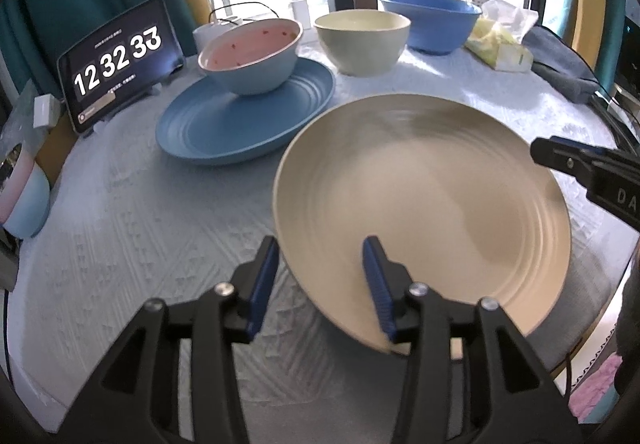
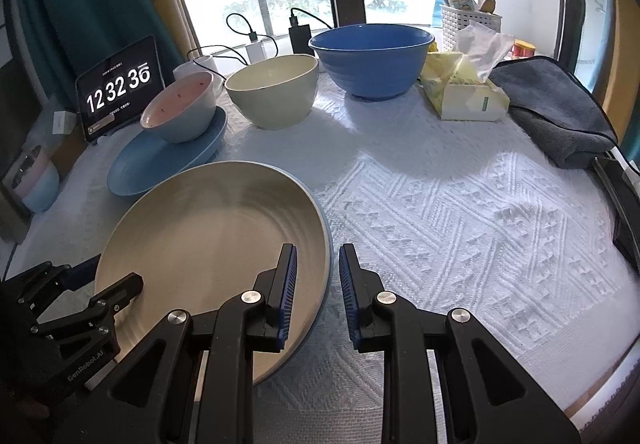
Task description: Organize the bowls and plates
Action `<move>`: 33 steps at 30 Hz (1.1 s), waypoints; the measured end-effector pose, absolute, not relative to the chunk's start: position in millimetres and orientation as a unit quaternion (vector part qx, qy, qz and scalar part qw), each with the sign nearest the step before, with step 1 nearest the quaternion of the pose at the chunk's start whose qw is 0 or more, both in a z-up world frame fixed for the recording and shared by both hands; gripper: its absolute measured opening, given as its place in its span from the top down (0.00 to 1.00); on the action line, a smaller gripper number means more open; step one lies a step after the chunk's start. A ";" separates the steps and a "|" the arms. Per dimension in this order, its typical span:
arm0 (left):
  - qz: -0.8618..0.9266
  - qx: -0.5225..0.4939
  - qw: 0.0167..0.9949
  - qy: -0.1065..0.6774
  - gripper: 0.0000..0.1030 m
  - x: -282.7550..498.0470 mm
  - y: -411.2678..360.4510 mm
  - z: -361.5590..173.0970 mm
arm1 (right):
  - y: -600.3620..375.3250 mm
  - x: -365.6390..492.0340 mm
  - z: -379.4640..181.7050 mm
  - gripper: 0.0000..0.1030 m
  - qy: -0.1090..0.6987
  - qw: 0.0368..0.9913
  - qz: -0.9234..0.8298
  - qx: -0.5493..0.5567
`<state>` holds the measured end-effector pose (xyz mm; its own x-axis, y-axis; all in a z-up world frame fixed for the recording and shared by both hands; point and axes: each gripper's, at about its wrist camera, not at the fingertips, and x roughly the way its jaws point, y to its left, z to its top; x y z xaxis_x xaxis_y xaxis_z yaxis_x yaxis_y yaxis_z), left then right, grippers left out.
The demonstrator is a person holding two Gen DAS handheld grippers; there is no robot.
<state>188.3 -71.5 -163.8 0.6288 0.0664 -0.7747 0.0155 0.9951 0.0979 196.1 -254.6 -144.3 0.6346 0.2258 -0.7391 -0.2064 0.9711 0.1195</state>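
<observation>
On the white-clothed table (image 2: 460,212), a cream plate (image 1: 420,196) sits tilted with each near rim between a gripper's jaws, left gripper (image 1: 320,284) loosened, right gripper (image 2: 318,296) narrow but seemingly not pinching; next likely means stacking it with the blue plate (image 1: 224,124).

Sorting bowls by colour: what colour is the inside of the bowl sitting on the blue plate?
Pink with small dark red specks, clearest in the left wrist view: bowl, blue plate.
</observation>
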 end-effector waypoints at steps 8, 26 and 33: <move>0.009 0.018 0.908 0.419 0.55 185.3 -61.0 -155.9 | -257.4 199.1 -150.7 0.77 0.424 0.901 0.095 0.005; 0.018 0.018 0.907 0.421 0.55 192.4 -55.0 -167.1 | -258.8 208.1 -160.8 0.70 0.440 0.893 0.088 0.013; 0.010 0.018 0.912 0.411 0.55 196.7 -54.2 -168.9 | -256.0 209.4 -159.1 0.69 0.437 0.896 0.078 -0.002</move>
<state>196.7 -54.2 -168.9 0.6628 0.0325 -0.7481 -0.0031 0.9992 0.0408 209.4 -256.0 -159.1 0.6067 0.1383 -0.7828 -0.1416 0.9878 0.0649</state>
